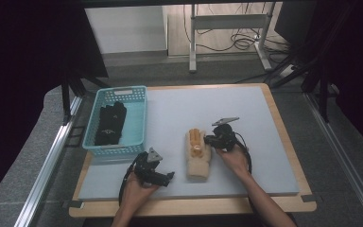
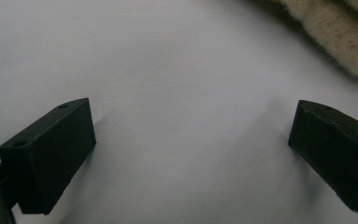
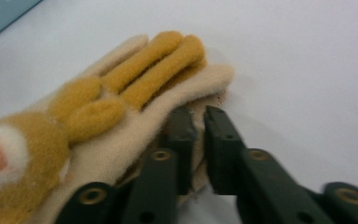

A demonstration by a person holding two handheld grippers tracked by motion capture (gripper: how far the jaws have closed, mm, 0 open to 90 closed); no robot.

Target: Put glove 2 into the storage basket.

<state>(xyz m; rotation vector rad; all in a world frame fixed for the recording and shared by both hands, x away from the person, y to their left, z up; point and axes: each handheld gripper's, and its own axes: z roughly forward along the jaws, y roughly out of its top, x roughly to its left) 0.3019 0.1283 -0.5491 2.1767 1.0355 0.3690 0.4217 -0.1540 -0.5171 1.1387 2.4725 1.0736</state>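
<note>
Soft, light cream-and-mustard fleece glove (image 3: 121,107): right gripper (image 3: 199,122) pinches its edge, fabric btwn jaws; left gripper (image 2: 191,140) wide, empty.

A: What am I counting here?
B: You're looking at one cream glove (image 1: 198,158) with yellow fingers, lying on the mat.
A: Baskets?
B: One teal basket (image 1: 137,118), and it's holding one bundle of black gloves (image 1: 110,124); how many in it I can't tell.
A: Grippers?
B: Two, a left gripper (image 1: 169,177) and a right gripper (image 1: 205,140).
</note>
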